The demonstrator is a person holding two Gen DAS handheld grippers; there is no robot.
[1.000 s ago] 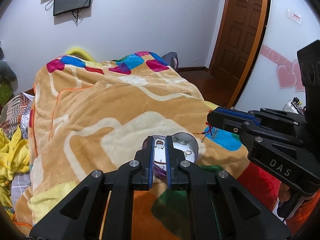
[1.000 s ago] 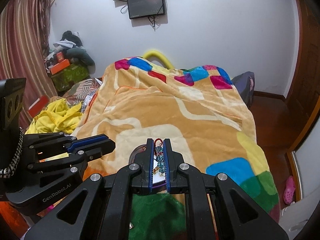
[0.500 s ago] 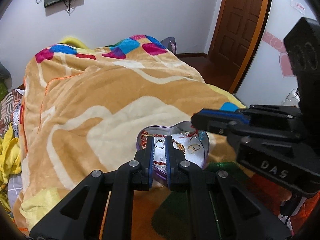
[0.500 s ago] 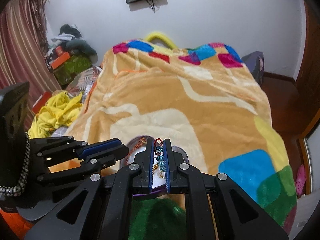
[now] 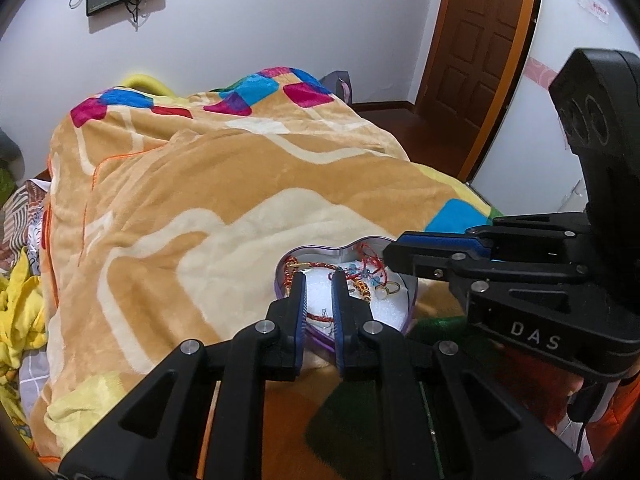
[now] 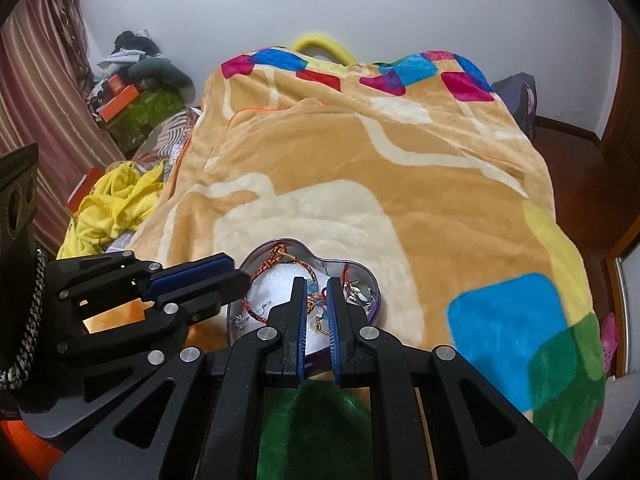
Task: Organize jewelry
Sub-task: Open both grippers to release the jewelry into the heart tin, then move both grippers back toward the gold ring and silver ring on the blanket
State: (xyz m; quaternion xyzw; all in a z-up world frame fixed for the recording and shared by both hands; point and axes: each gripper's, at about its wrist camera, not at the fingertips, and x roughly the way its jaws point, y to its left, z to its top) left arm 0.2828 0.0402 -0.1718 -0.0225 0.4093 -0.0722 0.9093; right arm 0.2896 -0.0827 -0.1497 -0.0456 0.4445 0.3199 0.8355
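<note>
A wide plush blanket (image 6: 400, 168) covered the bed and served as the work surface, soft enough that small pieces would not roll away. Near its close edge sat a purple heart-shaped tin (image 5: 412, 292), white padding inside, apparently set there so both tools could reach it from either side. It already held a braided red-and-gold bracelet (image 6: 276, 260) curled along the far wall, a gold ring (image 5: 390, 289) towards the right lobe, and smaller pieces too tangled to tell apart.

The right gripper (image 6: 318, 300) pointed down over the tin's middle, its jaws squeezed nearly together on a beaded strand (image 6: 316, 296) of blue and red, which hung between the pads just above the padding; judged from this, the strand was being lowered in to join the rest. In the left wrist view that tool reached in from the right, its tip over the tin's right lobe.

The left gripper (image 5: 318, 292) hovered at the tin's left lobe, its jaws narrowly parted and opening, with nothing pressed between the pads; only the white padding and a bit of red cord showed in the gap beneath. It seemed placed to steady or tidy the contents
</note>
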